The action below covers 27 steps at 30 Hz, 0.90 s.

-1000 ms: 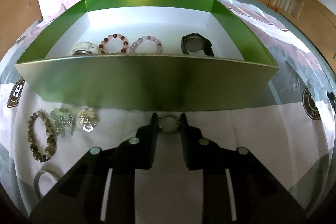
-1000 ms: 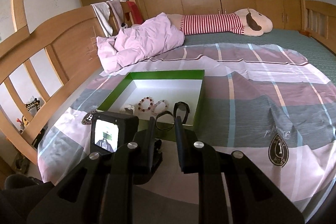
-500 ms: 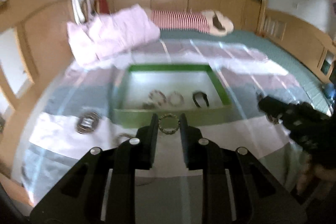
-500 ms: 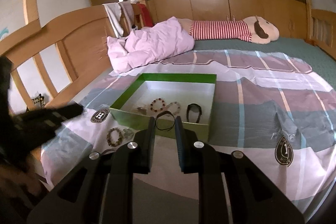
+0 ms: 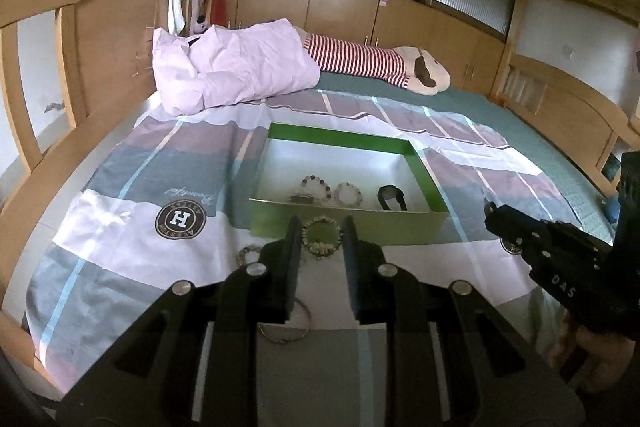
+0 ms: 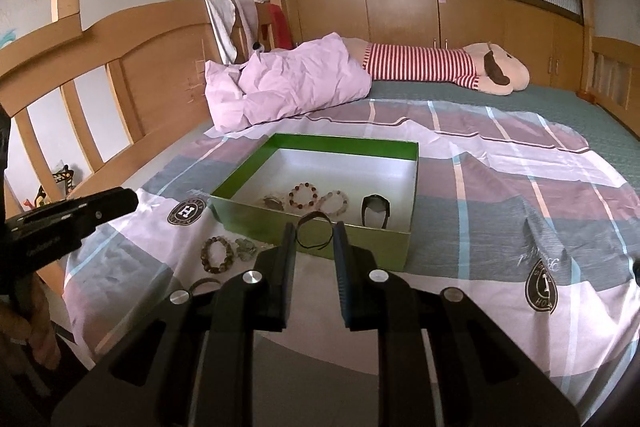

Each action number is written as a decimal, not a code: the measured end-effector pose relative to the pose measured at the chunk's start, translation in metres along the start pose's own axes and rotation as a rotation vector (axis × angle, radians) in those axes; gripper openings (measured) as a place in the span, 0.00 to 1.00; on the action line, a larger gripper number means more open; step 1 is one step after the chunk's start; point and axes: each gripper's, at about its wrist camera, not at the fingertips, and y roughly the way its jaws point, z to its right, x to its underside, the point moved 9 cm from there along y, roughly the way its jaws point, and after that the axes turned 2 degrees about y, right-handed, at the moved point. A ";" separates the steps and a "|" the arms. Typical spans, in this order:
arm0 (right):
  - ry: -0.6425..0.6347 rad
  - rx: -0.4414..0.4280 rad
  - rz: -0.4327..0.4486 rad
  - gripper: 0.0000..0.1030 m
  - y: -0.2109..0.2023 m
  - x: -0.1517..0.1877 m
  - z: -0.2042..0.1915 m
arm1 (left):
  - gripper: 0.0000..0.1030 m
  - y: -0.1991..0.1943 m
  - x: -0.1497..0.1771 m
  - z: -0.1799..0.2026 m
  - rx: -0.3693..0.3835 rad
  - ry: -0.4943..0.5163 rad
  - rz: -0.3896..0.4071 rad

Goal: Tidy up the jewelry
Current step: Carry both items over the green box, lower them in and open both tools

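My left gripper (image 5: 320, 227) is shut on a pale beaded bracelet (image 5: 322, 254) and holds it above the sheet, short of the green box (image 5: 384, 227). My right gripper (image 6: 314, 227) is shut on a thin black cord loop (image 6: 301, 227), also in front of the box (image 6: 372, 247). Inside the box lie a dark-red bead bracelet (image 6: 303, 195), a pale bead bracelet (image 6: 334, 202), a black watch (image 6: 373, 210) and a small pale piece (image 6: 273, 202). On the sheet left of the box sit a brown bead bracelet (image 6: 217, 255) and greenish pieces (image 6: 246, 247).
A thin bangle (image 5: 286, 327) lies on the sheet under my left gripper. A pink crumpled quilt (image 5: 236, 67) and a striped plush toy (image 5: 380, 65) lie at the bed's far end. Wooden bed rails run along the left. A person's hand (image 6: 28, 315) holds the left gripper's handle.
My left gripper has lifted up and back from the box front with the beaded bracelet still in it. The right gripper shifted a little, the cord loop still held.
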 end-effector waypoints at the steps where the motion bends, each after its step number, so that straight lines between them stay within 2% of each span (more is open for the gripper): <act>1: 0.000 0.002 0.000 0.18 0.001 0.000 0.000 | 0.20 0.000 0.001 0.002 0.002 0.008 -0.001; 27: 0.001 0.006 0.004 0.18 0.001 0.001 0.001 | 0.20 0.008 0.009 0.004 -0.005 0.031 -0.036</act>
